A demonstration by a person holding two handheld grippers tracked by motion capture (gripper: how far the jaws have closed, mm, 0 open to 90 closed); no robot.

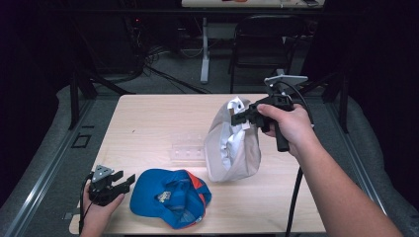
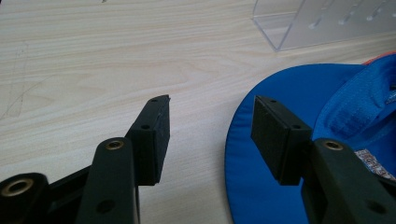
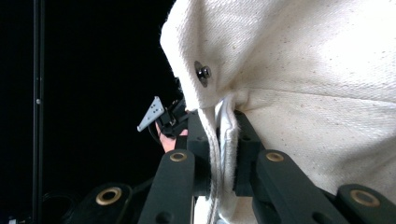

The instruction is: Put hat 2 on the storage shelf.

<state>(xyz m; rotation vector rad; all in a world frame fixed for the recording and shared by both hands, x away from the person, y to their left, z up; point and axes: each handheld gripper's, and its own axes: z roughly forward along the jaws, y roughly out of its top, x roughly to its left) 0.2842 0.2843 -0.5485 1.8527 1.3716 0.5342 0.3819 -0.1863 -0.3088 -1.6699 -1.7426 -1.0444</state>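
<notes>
Nearest us, our left gripper [image 1: 118, 183] rests low on the tabletop [image 1: 148, 123], fingers [image 2: 154, 135] spread wide and empty, the blue cap [image 1: 170, 197] just beside them, untouched. Farther out, our right gripper [image 1: 245, 116] has its fingers [image 3: 198, 149] clamped on the white cap's [image 1: 232, 143] edge, hanging it above the tabletop. We judge 1 cap lifted, 1 left; a clear stand [image 1: 188, 150] sits behind.

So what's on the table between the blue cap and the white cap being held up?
In the high view, between blue cap and white cap: bare table; clear rack sits just behind.
</notes>
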